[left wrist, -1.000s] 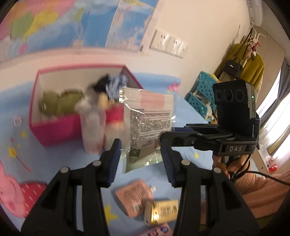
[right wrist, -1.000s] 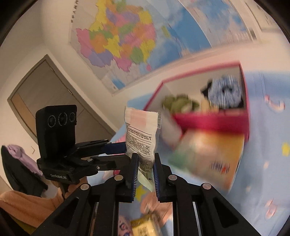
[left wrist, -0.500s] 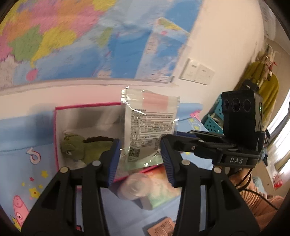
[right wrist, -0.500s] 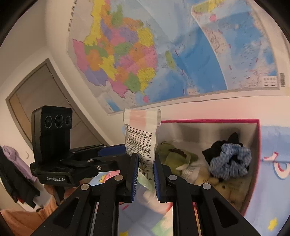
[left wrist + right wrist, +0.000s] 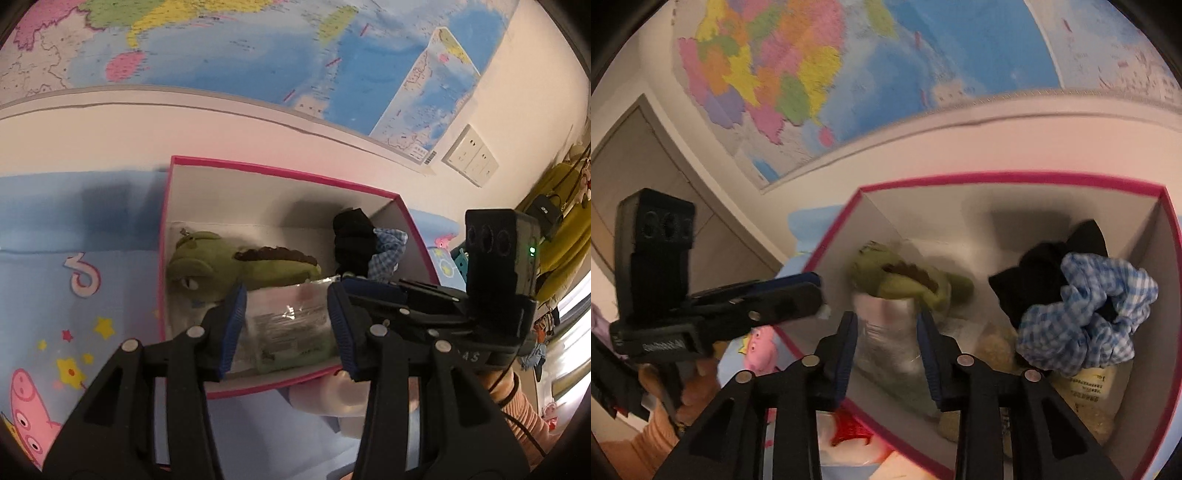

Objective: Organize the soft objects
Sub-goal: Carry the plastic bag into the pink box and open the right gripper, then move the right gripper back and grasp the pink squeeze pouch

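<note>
Your right claw (image 5: 888,354): jaws just opened, apart, clear packet (image 5: 890,339) loose between them | Your left claw (image 5: 286,326): apart, nothing gripped | Packet inside pink-rimmed box (image 5: 258,170), against green plush (image 5: 240,266) | Black cloth (image 5: 1049,269) and blue gingham scrunchie (image 5: 1086,317) at box's right end

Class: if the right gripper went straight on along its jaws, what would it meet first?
Probably the clear pouch lying between its jaws in the pink box, then the green plush behind it; depth is uncertain.
</note>
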